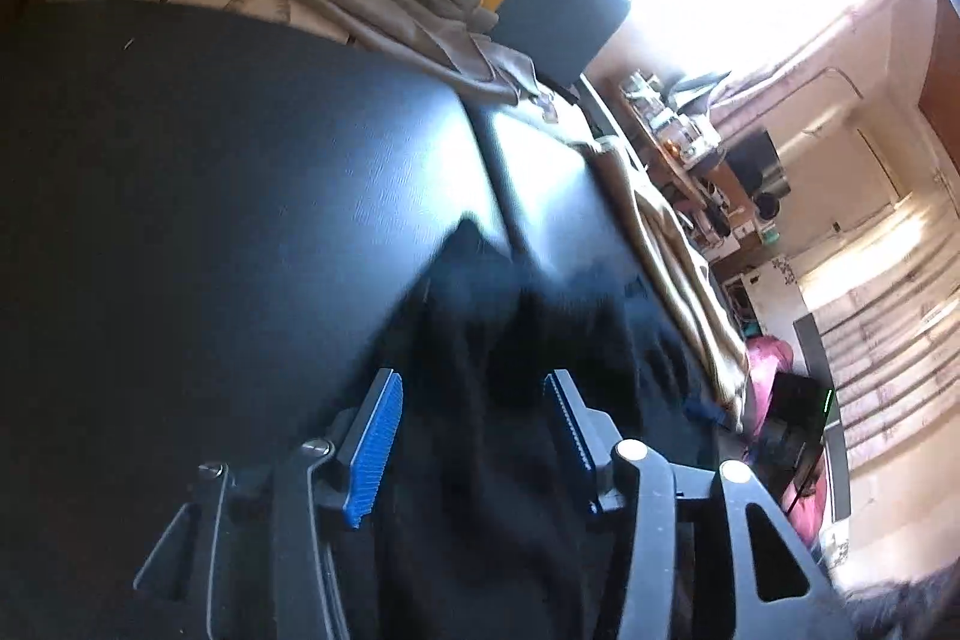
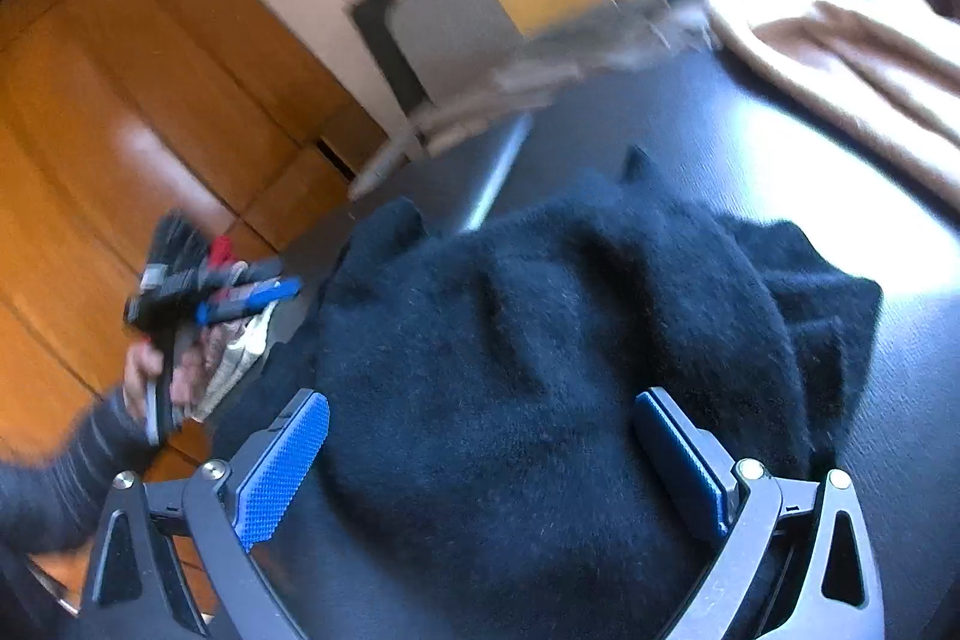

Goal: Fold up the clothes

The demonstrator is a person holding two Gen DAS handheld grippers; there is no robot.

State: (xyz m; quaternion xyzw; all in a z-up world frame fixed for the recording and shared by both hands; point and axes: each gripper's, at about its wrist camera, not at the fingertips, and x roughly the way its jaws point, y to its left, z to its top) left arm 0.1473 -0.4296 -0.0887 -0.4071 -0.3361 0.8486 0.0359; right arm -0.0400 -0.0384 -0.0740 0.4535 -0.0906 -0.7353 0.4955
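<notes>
Sweater: a dark fuzzy sweater (image 2: 558, 340) is bunched in a heap on the black table (image 2: 900, 400), with a corner poking up at the far side.
Right claw: the right claw (image 2: 480, 466) hangs over the near edge of the heap, jaws spread wide, blue pads (image 2: 282, 472) either side of the knit and not pressing it.
Left claw: the left claw (image 1: 474, 430) has jaws apart; dark cloth sits between its pads, blurred, no squeeze visible.
Left hand: a hand (image 2: 180, 358) in a grey sleeve grips its tool out past the table's left edge.
Background: tan cloth (image 2: 852, 64) lies at the far right, well apart.
</notes>
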